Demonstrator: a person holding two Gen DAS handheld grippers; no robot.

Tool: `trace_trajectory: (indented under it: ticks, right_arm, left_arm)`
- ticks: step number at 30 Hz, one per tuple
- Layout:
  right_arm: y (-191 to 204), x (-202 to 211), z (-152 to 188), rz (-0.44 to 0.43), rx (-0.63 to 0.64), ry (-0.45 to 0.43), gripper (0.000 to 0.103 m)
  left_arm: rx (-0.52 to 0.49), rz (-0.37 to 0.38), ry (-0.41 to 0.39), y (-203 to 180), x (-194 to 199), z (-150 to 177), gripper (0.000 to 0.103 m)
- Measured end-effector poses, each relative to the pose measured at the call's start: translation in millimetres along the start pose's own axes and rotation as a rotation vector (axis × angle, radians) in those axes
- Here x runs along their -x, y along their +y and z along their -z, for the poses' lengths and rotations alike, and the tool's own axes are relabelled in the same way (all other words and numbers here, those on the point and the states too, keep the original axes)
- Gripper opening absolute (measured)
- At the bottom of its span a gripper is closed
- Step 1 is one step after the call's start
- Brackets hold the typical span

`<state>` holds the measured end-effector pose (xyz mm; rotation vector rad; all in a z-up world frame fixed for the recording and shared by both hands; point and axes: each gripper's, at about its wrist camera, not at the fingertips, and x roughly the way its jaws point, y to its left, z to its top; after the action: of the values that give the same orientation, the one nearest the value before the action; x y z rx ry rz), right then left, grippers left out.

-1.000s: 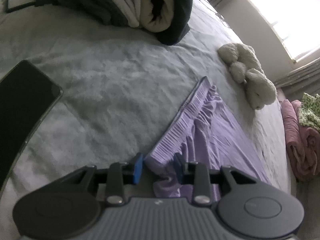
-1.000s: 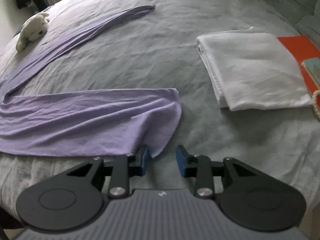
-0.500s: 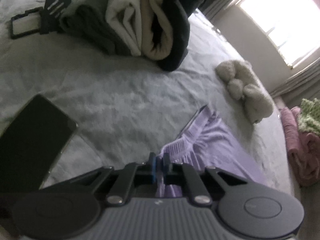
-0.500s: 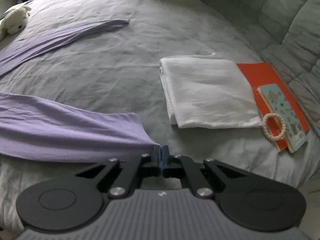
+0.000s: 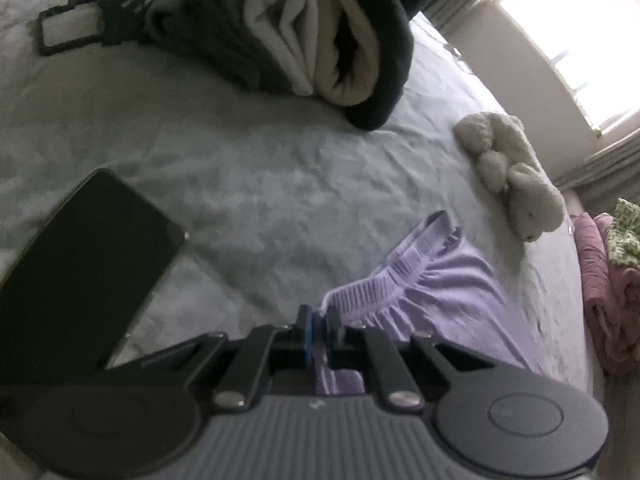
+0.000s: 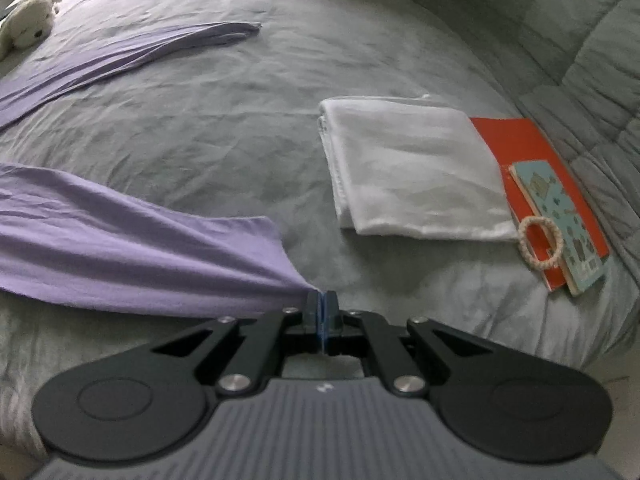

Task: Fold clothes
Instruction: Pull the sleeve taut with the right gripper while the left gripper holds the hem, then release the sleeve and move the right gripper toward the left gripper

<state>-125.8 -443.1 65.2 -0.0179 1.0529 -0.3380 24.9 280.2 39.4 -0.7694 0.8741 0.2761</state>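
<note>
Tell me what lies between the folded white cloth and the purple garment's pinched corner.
Only bare grey bedsheet, in the right wrist view, separates the white cloth from the purple garment.

Right gripper [image 6: 322,316] at six o'clock pinching the hem corner of lilac trousers [image 6: 132,252] stretching to nine o'clock, folded white cloth [image 6: 412,168] at two o'clock, orange folder [image 6: 520,148] beside it, plush toy [image 6: 26,26] at ten o'clock

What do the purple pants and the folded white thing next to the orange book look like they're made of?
Purple pants: probably thin stretchy knit, matte; they drape softly, and the waistband is gathered. Folded white cloth: likely light woven cotton, matte, with crisp flat layers and a stitched edge.
</note>
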Motion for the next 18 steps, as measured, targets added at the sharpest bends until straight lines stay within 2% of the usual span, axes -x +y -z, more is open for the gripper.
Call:
trace_trajectory:
  ticks: [3,7,11,13,17,18]
  right_arm:
    - [8.2,-2.7,6.0,-0.010,0.037,0.011,0.001]
    - [22.4,-8.1,4.1,-0.007,0.092,0.012,0.005]
    - [29.1,-1.4,-5.1,0.039,0.115,-0.033,0.021]
    - [32.9,9.4,-12.8,0.058,0.117,-0.087,0.046]
    - [56.2,25.3,-29.6,0.078,0.165,-0.171,0.046]
    - [66.1,29.1,-34.5,0.051,0.172,-0.196,0.046]
  left_arm:
    - [0.008,-0.014,0.027,1.9,-3.9,0.4,0.008]
    - [0.046,-0.013,0.052,7.2,-7.4,-0.3,0.016]
    - [0.053,-0.010,-0.003,9.6,5.9,-5.1,0.015]
    - [0.062,-0.011,-0.038,11.8,11.4,-9.6,0.015]
    - [0.077,0.024,-0.035,10.5,8.6,-12.7,0.015]
    - [0.076,0.031,-0.024,8.5,6.3,-12.1,0.015]
